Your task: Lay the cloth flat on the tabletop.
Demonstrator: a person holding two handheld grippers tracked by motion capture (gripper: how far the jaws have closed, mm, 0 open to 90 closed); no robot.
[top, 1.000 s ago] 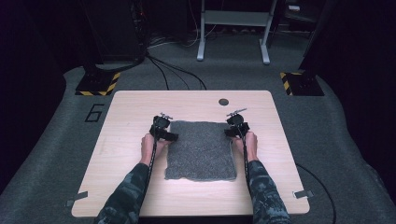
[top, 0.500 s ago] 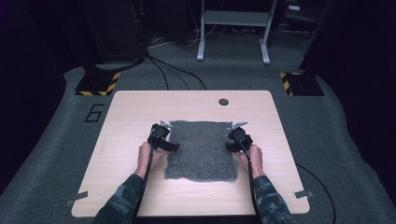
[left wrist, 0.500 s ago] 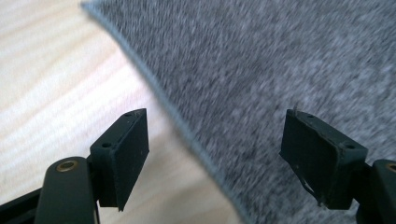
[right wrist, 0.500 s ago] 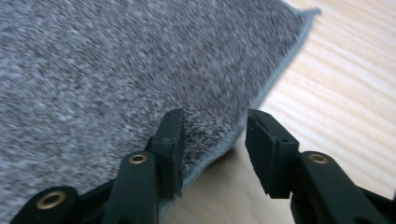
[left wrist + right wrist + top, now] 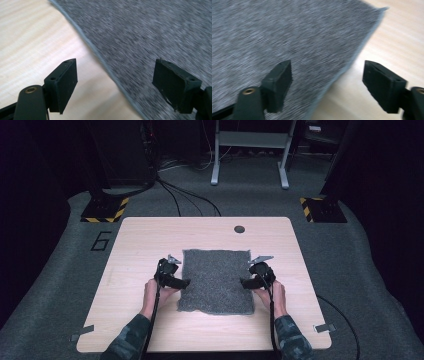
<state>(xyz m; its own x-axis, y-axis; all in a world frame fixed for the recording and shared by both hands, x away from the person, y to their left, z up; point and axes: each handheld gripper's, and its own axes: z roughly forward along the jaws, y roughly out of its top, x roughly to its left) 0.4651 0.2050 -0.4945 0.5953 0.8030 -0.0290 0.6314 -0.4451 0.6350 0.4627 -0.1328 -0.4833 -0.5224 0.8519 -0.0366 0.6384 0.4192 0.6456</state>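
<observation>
From above, the left gripper point(image 5: 182, 282) sits at the left edge of the grey cloth point(image 5: 216, 280) and the right gripper point(image 5: 246, 283) at its right edge, the cloth lying flat mid-tabletop point(image 5: 145, 240). Each gripper's own view adds what the high view cannot: both pairs of jaws stand apart, having just been opening, astride the cloth's hemmed edge, nothing pinched. The cloth is speckled, coarse-knit.
</observation>
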